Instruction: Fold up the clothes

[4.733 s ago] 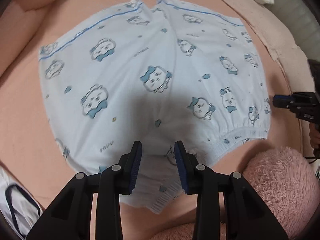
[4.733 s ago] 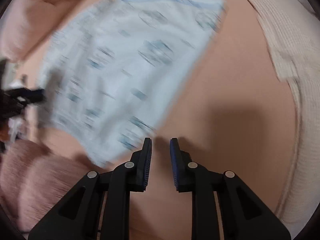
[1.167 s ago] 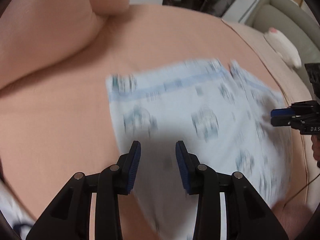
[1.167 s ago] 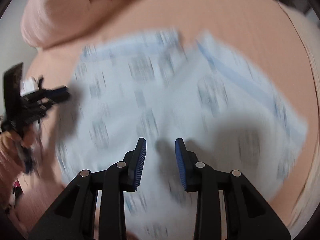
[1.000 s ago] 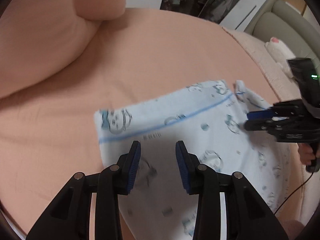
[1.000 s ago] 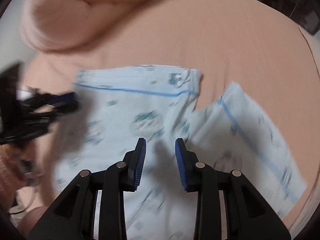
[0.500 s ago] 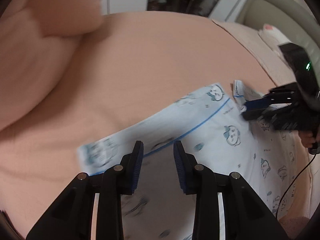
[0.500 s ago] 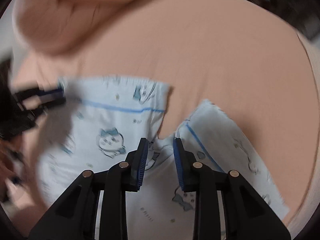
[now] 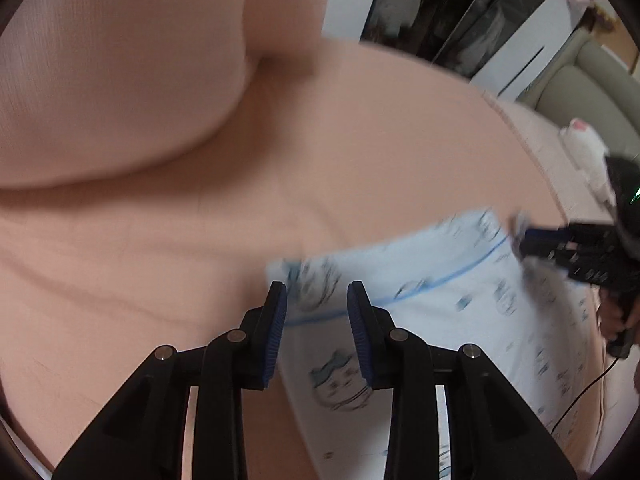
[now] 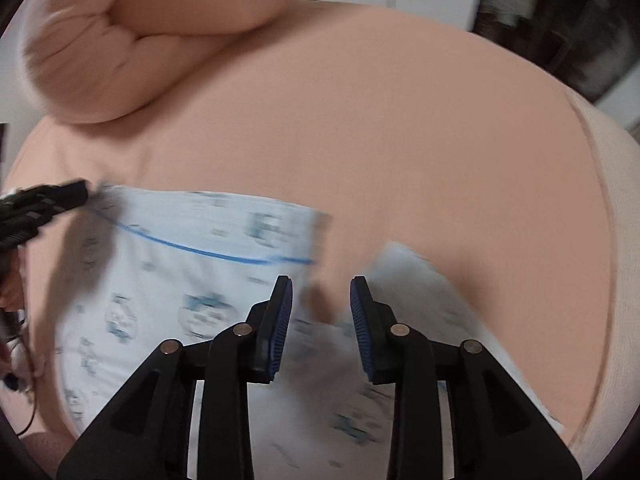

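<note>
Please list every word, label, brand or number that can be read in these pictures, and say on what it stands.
None can be read.
Small marks printed on the light blue shorts: too blurred to read.
The right gripper body, seen in the left wrist view: no readable label.

At the bottom centre of the frame the left tool [image 9: 316, 300] has its blue-padded fingers spread apart, straddling the near left corner of the pale blue shorts [image 9: 432, 304], which lie flat on the peach bed sheet [image 9: 200, 248] across the lower right. At the right edge the right tool [image 9: 528, 240] reaches to the shorts' hem; motion blur hides its grip. A peach pillow [image 9: 112, 72] fills the upper left.
</note>
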